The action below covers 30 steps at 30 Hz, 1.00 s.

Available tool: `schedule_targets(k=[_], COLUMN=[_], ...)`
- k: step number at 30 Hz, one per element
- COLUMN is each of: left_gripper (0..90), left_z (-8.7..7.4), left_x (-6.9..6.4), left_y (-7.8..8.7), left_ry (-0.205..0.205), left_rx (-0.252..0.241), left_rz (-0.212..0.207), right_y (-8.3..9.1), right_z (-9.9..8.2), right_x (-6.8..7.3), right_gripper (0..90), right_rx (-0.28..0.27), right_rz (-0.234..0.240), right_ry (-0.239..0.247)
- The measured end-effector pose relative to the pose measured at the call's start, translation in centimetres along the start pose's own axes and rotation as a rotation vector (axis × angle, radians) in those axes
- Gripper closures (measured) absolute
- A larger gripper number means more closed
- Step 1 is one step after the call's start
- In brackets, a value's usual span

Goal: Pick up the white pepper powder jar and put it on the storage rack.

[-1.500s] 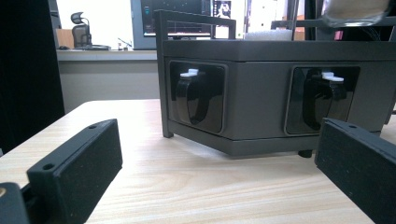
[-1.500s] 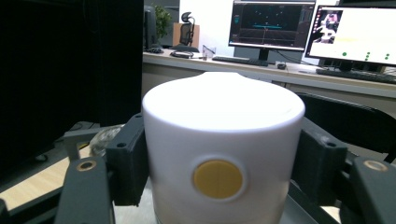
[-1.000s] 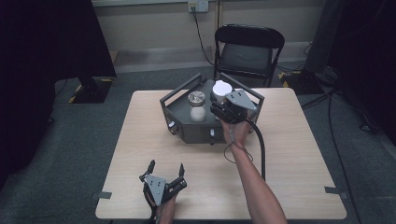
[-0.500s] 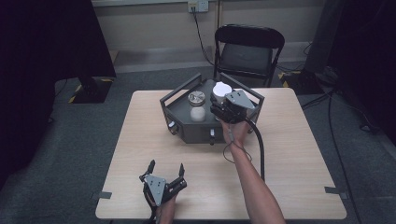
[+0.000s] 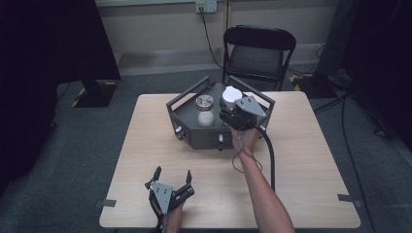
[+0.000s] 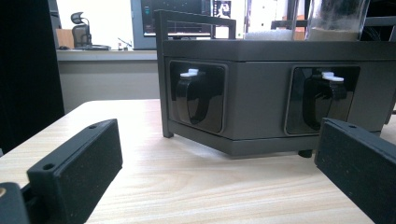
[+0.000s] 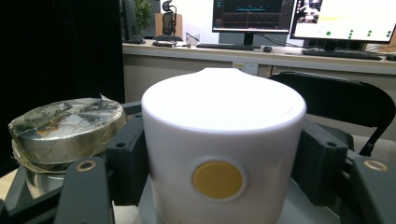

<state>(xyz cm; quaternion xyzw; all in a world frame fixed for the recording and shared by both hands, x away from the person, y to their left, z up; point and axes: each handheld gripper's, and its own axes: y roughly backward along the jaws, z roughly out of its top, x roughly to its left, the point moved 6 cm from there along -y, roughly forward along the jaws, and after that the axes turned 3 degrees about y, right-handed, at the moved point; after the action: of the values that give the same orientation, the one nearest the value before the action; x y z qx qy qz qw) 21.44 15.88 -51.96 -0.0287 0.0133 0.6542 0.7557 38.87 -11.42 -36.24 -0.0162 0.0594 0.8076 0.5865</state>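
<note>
Now the right gripper (image 7: 219, 186) has its jaws clamped on both sides of the white canister (image 7: 223, 140), standing upright on the dark tray (image 5: 187, 116) beside a foil-topped jar (image 7: 65, 126). The left gripper (image 5: 172, 175) rests near the table (image 5: 301, 160) edge, jaws spread wide, holding nothing.

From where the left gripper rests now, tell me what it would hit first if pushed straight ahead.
Most likely the dark grey tray box. The left gripper points, open, at its front wall between two black knobs; bare table lies between. Depth is hard to judge.
</note>
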Motion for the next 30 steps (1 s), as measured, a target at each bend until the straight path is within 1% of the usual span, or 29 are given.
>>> schedule_targets(k=[3,10,13,15,16,18,21,23,25,26,30], left_gripper=[0.2,0.2,0.2,0.2,0.2,0.2,0.2,0.3,0.2,0.2,0.2], left_z=[0.0,0.0,0.0,0.0,0.0,0.0,0.0,0.0,0.0,0.0,0.0], left_x=[0.0,0.0,0.0,0.0,0.0,0.0,0.0,0.0,0.0,0.0,0.0], left_y=[0.0,0.0,0.0,0.0,0.0,0.0,0.0,0.0,0.0,0.0,0.0], left_ry=[0.0,0.0,0.0,0.001,0.0,0.0,0.0,0.0,0.0,0.0,0.0], left_rx=[0.0,0.0,0.0,0.0,0.0,0.0,0.0,0.0,0.0,0.0,0.0], left_rz=[0.002,0.002,0.002,0.001,0.001,0.003,0.004,0.004,0.004,0.004,0.004], right_y=[0.0,0.1,0.2,0.3,0.3,0.2,0.3,0.4,0.6,0.8,1.3], right_z=[0.2,0.2,0.1,0.1,0.1,0.1,-0.1,-0.3,-0.4,-0.4,-0.5], right_x=[0.0,0.1,0.2,0.3,0.3,0.3,0.0,-0.2,-0.5,-0.4,-0.7], right_gripper=[30.3,29.4,20.0,11.7,7.0,0.9,0.0,0.0,0.0,0.0,0.0], right_rx=[0.008,0.008,-0.018,-0.032,-0.038,-0.038,-0.046,-0.054,-0.063,-0.066,-0.07], right_rz=[0.001,-0.008,-0.021,-0.035,-0.035,-0.04,-0.032,-0.019,-0.003,-0.003,0.009], right_ry=[0.001,-0.004,-0.004,-0.004,-0.007,-0.012,-0.016,-0.021,-0.029,-0.038,-0.032])
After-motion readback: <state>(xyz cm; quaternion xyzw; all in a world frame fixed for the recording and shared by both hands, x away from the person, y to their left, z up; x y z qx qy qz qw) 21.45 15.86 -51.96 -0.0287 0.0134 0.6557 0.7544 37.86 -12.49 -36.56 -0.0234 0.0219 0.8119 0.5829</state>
